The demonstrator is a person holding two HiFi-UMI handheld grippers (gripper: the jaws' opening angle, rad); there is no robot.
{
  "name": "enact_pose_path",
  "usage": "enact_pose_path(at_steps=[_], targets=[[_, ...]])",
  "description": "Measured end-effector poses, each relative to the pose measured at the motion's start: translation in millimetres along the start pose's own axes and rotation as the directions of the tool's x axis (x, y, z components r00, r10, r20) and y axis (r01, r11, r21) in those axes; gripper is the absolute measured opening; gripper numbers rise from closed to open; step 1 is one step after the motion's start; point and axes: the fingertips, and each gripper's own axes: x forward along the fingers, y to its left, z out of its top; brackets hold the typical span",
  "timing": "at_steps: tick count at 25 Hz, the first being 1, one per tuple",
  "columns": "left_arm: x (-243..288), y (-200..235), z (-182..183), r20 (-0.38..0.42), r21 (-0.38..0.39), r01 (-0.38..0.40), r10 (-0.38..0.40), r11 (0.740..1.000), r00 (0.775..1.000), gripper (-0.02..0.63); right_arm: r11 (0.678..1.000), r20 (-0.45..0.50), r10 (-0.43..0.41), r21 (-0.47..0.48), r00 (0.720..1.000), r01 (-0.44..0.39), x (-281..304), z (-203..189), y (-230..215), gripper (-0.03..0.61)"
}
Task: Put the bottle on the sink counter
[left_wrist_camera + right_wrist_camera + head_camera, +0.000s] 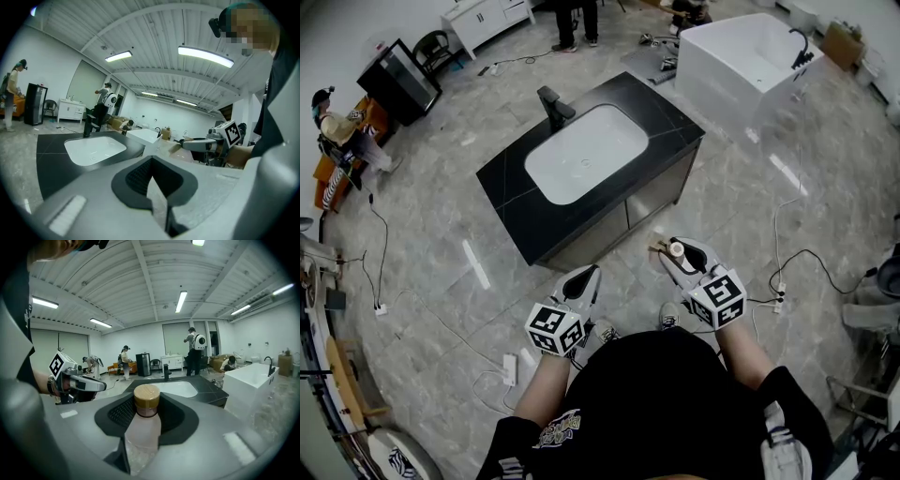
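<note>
My right gripper (677, 255) is clamped on a pale translucent bottle (142, 427) with a tan cap. I hold it in the air near the front of the black sink counter (511, 192), apart from it. My left gripper (584, 281), beside the right one, has its jaws pressed together on nothing. The white basin (586, 155) and black faucet (553, 105) lie ahead.

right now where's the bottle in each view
Head view: the bottle is low and right of centre, held in the right gripper.
Left gripper view: the right gripper shows right of the middle, but the bottle is too small there to make out.
Right gripper view: dead centre between the jaws, tan cap up.
Shared landmark: the black sink counter with its white basin.
</note>
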Motion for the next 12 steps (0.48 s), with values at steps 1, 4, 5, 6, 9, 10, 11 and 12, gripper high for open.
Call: enact_pose_path(at_steps=[1,4,5,6,9,10,11,12], targets=[[1.2,-0.6,0.0,-0.001,-0.001,0.002,-0.002,1.000,1.000,0.000,1.000,0.000,0.003,0.002,1.000,-0.003,0.0,0.2,-0.6,0.164],[5.0,-3.6,-0.1,-0.004,0.001,0.010,-0.010,1.000,1.000,0.000,1.000,-0.002,0.008,-0.002,1.000,-0.008,0.3,1.0,-3.3,0.164],[6.5,-5.0,0.0,-0.005,0.003,0.013,-0.013,1.000,1.000,0.000,1.000,-0.001,0.009,-0.002,1.000,-0.009,0.2,1.6,-4.8,0.164],[8.1,-6.3,0.0,-0.007,0.005,0.015,-0.015,1.000,1.000,0.000,1.000,0.000,0.010,-0.001,1.000,-0.010,0.3,2.3,-6.5,0.164],[13.7,-8.6,-0.3,-0.009,0.010,0.014,-0.014,1.000,1.000,0.000,1.000,0.005,0.013,0.002,1.000,-0.013,0.7,2.4,-13.5,0.164],[15.2,-9.3,-0.4,-0.009,0.011,0.012,-0.011,1.000,1.000,0.000,1.000,0.006,0.015,0.002,1.000,-0.015,0.7,2.4,-15.4,0.164],[16.3,-10.2,-0.2,-0.009,0.011,0.008,-0.008,1.000,1.000,0.000,1.000,0.006,0.018,0.001,1.000,-0.018,0.5,2.7,-17.0,0.164],[17.4,-11.2,0.0,-0.008,0.012,0.005,-0.005,1.000,1.000,0.000,1.000,0.007,0.022,0.000,1.000,-0.022,0.2,3.0,-18.4,0.164]])
